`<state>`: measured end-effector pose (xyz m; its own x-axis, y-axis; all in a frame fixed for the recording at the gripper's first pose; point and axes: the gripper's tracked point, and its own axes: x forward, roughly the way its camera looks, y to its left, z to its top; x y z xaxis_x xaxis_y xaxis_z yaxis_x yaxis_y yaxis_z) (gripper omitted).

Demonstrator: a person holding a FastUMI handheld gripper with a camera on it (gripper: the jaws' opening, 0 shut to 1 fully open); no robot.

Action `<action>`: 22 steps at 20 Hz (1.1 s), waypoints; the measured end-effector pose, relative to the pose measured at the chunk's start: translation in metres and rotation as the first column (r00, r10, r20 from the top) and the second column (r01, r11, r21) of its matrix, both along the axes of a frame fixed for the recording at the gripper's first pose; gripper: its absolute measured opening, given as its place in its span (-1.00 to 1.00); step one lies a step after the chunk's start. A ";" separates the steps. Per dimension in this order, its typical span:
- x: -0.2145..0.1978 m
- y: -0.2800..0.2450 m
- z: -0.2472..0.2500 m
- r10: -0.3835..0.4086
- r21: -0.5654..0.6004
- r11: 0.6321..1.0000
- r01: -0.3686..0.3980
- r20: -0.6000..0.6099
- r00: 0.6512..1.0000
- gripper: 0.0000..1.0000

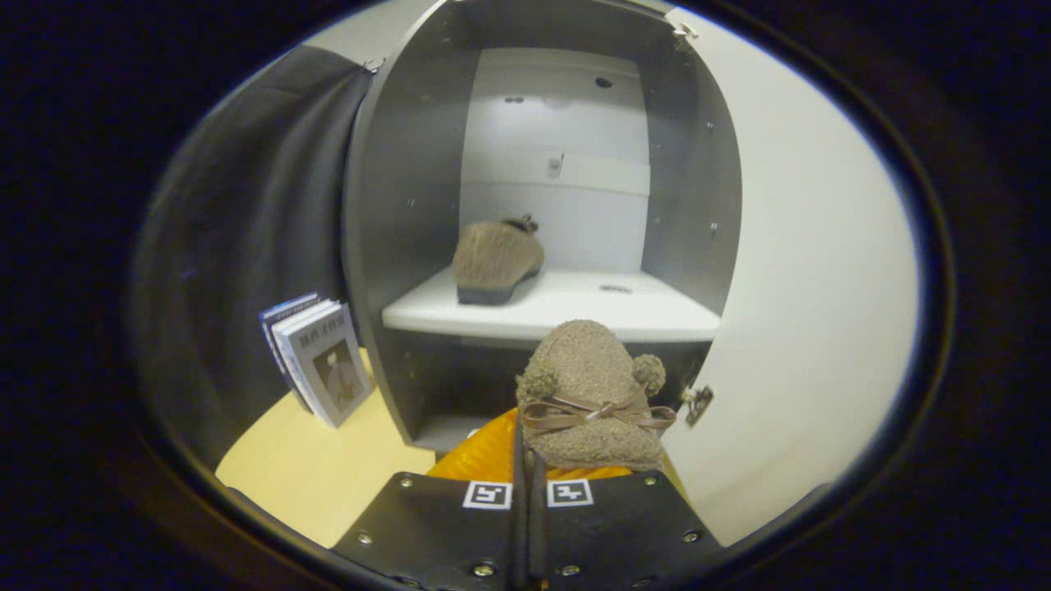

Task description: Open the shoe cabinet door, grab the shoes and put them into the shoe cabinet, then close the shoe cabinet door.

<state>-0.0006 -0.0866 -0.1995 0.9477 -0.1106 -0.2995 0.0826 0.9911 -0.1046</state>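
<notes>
The shoe cabinet (394, 213) is seen standing on the pale floor (328, 476), its door (805, 287) swung wide to the right so that the shelf (575, 316) is left free for loading. One brown shoe (497, 258) has been set near the shelf's left rear corner, probably so that room is kept beside it for its partner. A stack of books (316, 361) is leaned against the cabinet's left outer wall. The second shoe (595, 394), a bow across its top, is carried just ahead of the shelf's front edge by the gripper (527, 460), whose fingers are drawn nearly together and appear clamped on the heel.
</notes>
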 end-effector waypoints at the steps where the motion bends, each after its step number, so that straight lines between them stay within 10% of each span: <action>1: 0.013 -0.004 0.019 -0.005 -0.003 1.000 0.005 0.015 1.000 -0.97; 17: 0.217 -0.065 0.090 -0.102 0.035 0.994 0.102 -0.001 0.995 -0.96; 22: 0.228 -0.070 0.071 -0.107 0.034 0.993 0.109 -0.049 0.993 -0.49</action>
